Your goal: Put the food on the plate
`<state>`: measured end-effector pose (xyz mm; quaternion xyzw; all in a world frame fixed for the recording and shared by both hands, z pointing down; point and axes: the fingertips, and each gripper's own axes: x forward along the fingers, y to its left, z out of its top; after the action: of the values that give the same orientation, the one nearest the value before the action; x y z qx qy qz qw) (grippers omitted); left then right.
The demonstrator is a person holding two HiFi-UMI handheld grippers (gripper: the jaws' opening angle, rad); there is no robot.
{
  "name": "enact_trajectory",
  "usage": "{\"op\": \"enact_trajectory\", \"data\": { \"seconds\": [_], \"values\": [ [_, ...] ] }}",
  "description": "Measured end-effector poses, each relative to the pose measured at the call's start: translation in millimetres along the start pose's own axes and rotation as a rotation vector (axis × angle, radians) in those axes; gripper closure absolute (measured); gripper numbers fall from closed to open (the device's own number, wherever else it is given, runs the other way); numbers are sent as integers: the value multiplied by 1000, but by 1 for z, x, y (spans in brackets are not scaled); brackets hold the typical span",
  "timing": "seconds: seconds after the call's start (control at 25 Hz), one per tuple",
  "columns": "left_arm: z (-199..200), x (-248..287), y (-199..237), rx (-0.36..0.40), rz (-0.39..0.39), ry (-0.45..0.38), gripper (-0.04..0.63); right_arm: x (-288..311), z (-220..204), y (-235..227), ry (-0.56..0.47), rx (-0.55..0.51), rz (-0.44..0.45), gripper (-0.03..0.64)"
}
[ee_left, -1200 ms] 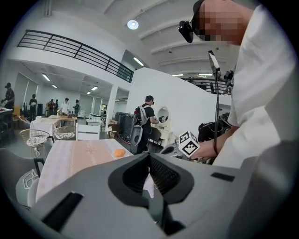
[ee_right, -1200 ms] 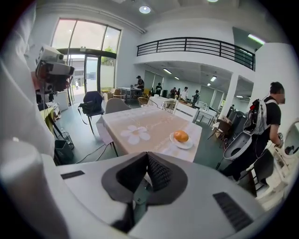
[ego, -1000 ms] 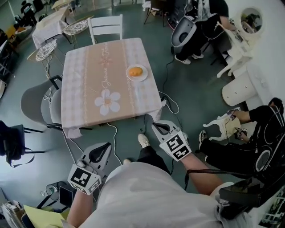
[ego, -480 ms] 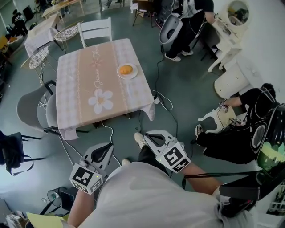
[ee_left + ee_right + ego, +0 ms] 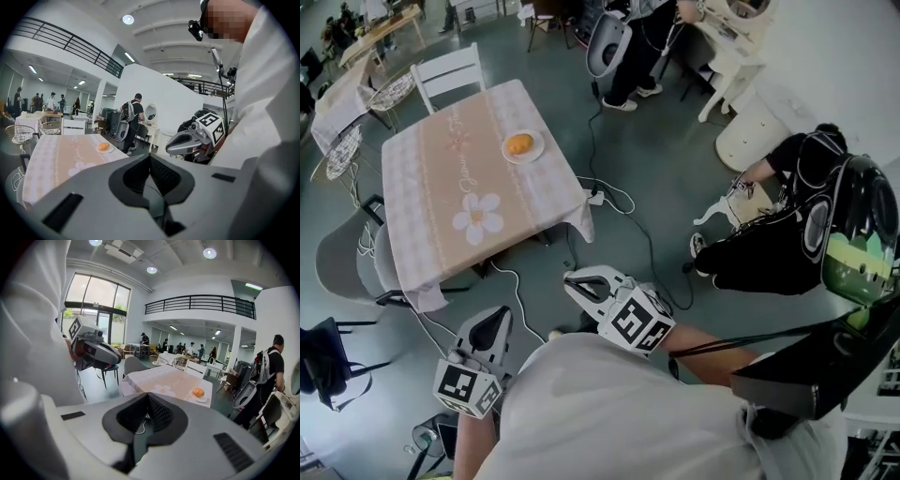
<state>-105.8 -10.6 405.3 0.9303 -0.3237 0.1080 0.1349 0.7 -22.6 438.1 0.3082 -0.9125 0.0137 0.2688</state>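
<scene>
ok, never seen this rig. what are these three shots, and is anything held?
No robot: a person, standing off from the table, holds a two-jaw gripper in each hand. One shot is from a camera on the person's head, looking steeply down. The left gripper and right gripper show near the bottom, each with a marker cube. The other two shots come from cameras riding on each gripper, looking along its jaws. In both, the jaws are together with nothing between them, so nothing is held. The table, covered by a flower-print cloth, carries a white plate with a round orange piece of food on it.
</scene>
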Motion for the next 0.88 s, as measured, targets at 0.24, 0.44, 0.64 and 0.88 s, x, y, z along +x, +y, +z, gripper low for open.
{"op": "enact_trajectory", "data": {
  "seconds": [0.24, 0.44, 0.64, 0.88],
  "values": [
    [-3, -2, -3, -5, 2, 0, 586, -1, 3, 5, -4, -22, 6, 604],
    [-2, -1, -1, -22, 15, -1, 586, 1, 4, 6, 0, -23, 16, 604],
    [-1, -1, 4, -26, 19, 0, 586, 3, 3, 2, 6, -20, 15, 604],
    [-2, 3, 10, -29, 20, 3, 586, 7, -2, -4, 12, -14, 12, 604]
  ]
}}
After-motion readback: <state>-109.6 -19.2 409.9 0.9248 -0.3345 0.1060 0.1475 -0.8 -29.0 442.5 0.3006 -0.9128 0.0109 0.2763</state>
